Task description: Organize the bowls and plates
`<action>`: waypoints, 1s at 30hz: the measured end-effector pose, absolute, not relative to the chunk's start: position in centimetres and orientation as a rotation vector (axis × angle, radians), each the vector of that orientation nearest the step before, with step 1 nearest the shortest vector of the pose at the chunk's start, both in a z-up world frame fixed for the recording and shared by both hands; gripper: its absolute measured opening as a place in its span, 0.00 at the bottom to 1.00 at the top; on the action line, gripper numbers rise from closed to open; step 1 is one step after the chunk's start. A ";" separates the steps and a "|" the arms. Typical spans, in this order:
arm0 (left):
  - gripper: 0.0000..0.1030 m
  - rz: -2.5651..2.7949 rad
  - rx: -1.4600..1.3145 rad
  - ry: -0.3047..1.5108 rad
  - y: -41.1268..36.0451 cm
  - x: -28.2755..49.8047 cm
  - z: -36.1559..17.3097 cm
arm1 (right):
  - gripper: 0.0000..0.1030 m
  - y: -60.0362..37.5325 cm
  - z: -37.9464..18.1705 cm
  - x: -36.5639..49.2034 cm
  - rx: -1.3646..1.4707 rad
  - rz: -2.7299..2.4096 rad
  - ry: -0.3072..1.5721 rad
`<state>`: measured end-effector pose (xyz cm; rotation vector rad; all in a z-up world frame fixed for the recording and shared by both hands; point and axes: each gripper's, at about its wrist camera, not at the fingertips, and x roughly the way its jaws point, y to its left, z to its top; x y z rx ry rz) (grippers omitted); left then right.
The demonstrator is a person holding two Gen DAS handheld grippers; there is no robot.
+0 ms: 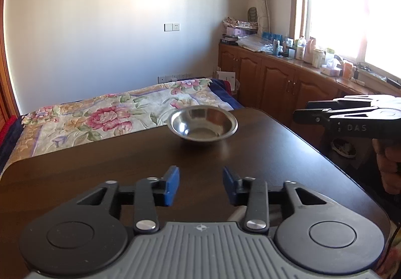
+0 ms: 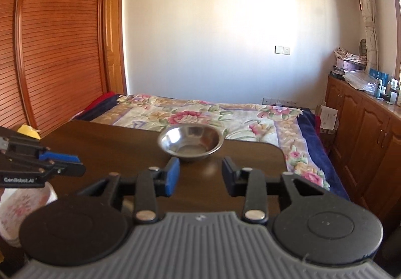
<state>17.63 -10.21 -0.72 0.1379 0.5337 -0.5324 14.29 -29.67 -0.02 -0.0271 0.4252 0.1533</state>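
Left gripper (image 1: 201, 185): jaws parted wide, blue pads (image 1: 171, 185) facing each other, nothing between them. Held low above the near part of the tabletop (image 1: 100, 166), aimed at the far edge.

Right gripper (image 2: 200, 176): jaws likewise spread wide, empty, blue pad (image 2: 173, 176) on one finger. Fingertips near the metal bowl (image 2: 191, 143), just short of its near rim, not touching. Seen side-on from the left wrist view at the right edge of the tabletop (image 1: 308, 116), gripped by a hand (image 1: 387, 163).

Metal bowl: upright, shiny, empty inside, resting close to the far edge of the tabletop, roughly midway along it, well apart from the left gripper.

White floral dish (image 2: 22, 208): partly visible at the near left corner of the tabletop, below the left gripper as seen from the right wrist view; exact shape cannot be told.

Beyond the far edge: bed with flowered blanket (image 1: 112, 111). Right of the tabletop: wooden cabinets (image 1: 273, 78) with cluttered top under a bright window (image 1: 351, 3). Left: slatted wooden wardrobe door (image 2: 55, 41).
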 end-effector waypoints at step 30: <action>0.44 -0.482 0.157 0.627 -14.2 29.7 -3.6 | 0.42 -31.2 -4.9 27.6 0.080 0.191 0.567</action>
